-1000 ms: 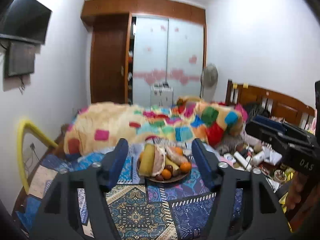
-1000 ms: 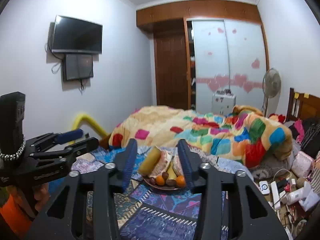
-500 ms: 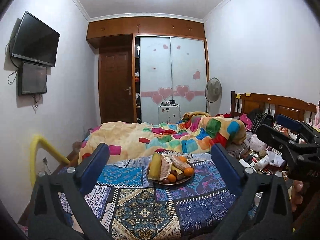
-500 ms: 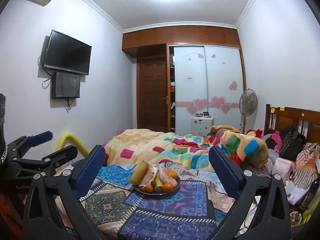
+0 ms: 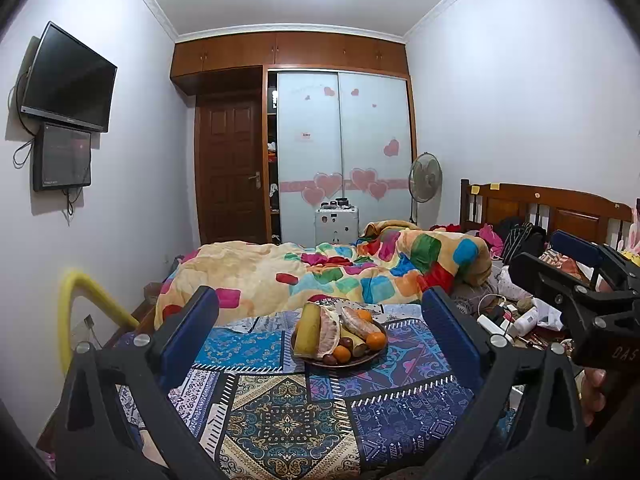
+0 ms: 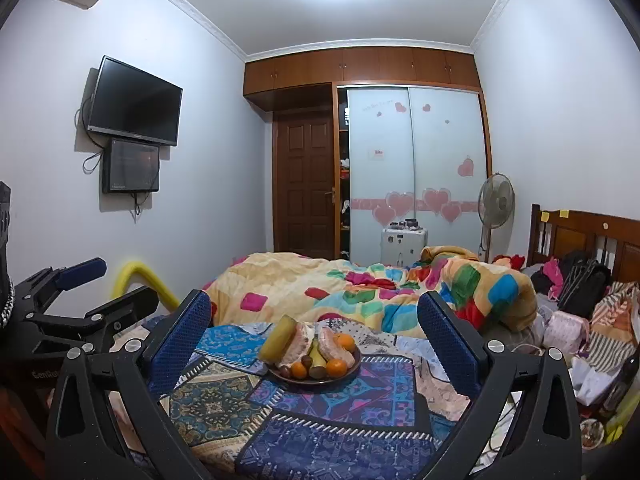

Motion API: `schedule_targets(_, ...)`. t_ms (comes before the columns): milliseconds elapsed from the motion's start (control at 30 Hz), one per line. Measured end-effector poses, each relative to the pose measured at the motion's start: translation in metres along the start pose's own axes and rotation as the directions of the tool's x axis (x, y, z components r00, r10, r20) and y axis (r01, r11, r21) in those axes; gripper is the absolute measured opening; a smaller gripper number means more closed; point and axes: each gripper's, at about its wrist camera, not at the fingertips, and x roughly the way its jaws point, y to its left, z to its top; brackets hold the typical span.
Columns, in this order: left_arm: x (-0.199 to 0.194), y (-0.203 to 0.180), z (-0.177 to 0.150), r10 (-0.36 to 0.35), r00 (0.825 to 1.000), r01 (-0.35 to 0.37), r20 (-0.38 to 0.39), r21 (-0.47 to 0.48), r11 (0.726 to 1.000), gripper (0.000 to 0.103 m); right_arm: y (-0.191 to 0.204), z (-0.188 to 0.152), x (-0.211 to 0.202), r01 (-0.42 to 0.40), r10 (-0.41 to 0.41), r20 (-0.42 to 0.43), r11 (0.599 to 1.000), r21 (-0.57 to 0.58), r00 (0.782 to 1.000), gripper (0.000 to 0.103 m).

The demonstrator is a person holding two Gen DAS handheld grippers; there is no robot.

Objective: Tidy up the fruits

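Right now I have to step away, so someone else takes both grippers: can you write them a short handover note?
Left gripper: open, empty, aimed at the fruit.
Right gripper: open, empty, likewise.
Round brown plate sits on the patterned blue bedspread, piled with small oranges, a yellow-rinded pomelo wedge, peeled pomelo pieces, a banana and small dark fruits.
Done: nothing visibly sorted.
Left: all the organizing.

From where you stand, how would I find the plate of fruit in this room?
Start at the bed with the bright patchwork blanket. In front of it lies a blue patterned cloth, and the brown fruit plate sits on it, alone there and piled with oranges and pomelo pieces.
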Motion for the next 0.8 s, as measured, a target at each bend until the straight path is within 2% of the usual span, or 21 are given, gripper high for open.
schedule_targets(800,0.0011,-0.0018,-0.002,-0.011,1.0,0.011,0.002,-0.01,1.0,0.103,-0.0015,0.0008,-0.001,-0.007,0.008,-0.008,1.0,0.014,1.0,0.103)
